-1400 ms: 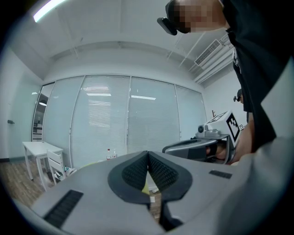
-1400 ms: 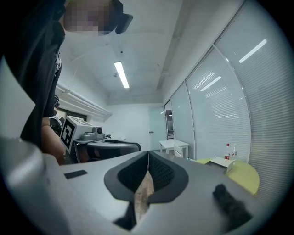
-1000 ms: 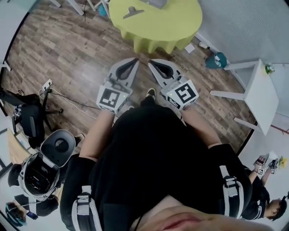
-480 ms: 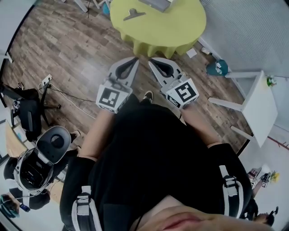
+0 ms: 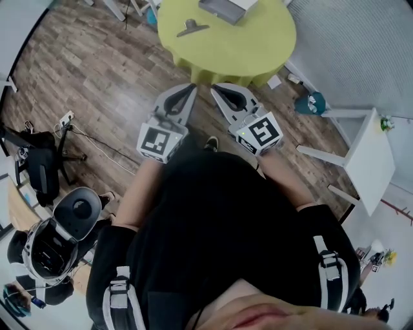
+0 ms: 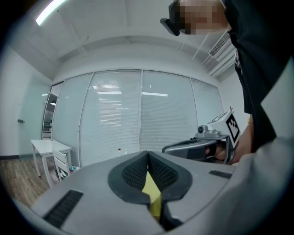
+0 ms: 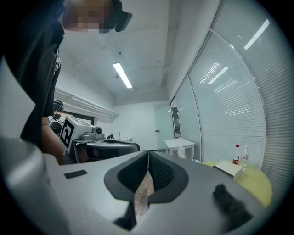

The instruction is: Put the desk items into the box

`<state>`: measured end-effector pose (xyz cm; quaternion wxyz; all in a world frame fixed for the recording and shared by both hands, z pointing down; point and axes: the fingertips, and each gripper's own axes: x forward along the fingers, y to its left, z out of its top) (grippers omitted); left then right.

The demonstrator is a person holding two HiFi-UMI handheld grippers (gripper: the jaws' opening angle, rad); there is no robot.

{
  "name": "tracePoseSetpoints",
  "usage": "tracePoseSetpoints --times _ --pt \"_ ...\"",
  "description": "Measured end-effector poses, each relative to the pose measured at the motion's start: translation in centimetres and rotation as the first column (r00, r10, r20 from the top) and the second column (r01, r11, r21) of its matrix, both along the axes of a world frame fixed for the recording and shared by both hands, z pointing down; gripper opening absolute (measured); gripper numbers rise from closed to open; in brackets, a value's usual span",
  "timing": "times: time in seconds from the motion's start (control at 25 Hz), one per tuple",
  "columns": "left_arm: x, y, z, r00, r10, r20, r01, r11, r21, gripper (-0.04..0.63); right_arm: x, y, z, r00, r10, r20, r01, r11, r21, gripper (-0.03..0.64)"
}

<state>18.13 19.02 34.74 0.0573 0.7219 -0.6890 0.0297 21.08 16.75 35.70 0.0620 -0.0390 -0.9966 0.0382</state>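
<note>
Both grippers are held close in front of my body, above the wooden floor, pointing at a round yellow-green table (image 5: 248, 48). My left gripper (image 5: 193, 85) is shut with nothing in it; in the left gripper view (image 6: 148, 154) its pads meet. The right gripper (image 5: 215, 88) is also shut and empty, and its pads touch in the right gripper view (image 7: 148, 154). On the table lie a grey-white box (image 5: 226, 7), partly cut off by the top edge, and a dark clip-like item (image 5: 191, 26). The box (image 7: 228, 168) also shows low at the right, on the yellow table (image 7: 256, 181).
A white side table (image 5: 372, 153) stands at the right, with a teal object (image 5: 310, 86) on the floor near it. A power strip with a cable (image 5: 66, 120), a black bag (image 5: 40, 166) and a round grey device (image 5: 76, 209) lie at the left. Two bottles (image 7: 237, 154) stand beyond the box.
The table and box have slid a little further into the head view. Both grippers stay shut and keep their place before my body.
</note>
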Motion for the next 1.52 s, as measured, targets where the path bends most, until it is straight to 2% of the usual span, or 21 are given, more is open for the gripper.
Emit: tracePoseSetpoints --times 0.32,1.04,1.28,1.52 --pt "-6.6 -2.8 0.0 1.000 0.024 -0.005 -0.024 1.000 -0.004 0.012 -6.3 -2.7 0.1 0.999 0.032 -0.021 -0.032 0.999 0.002 0.017" --pt "-21.0 -7.9 0.9 0.987 0.158 -0.019 -0.158 0.987 0.004 0.012 -20.8 -7.2 1.4 0.989 0.131 -0.076 -0.129 0.991 0.029 0.017" --pt "-24.0 -8.4 1.6 0.979 0.201 -0.034 -0.201 0.980 0.000 0.012 -23.6 -7.6 2.1 0.981 0.174 -0.091 -0.172 0.985 0.029 0.017" --pt "-26.0 -9.8 2.6 0.977 0.209 -0.046 -0.210 0.978 -0.012 0.012 -25.4 -8.8 3.0 0.979 0.176 -0.104 -0.175 0.984 0.020 0.017"
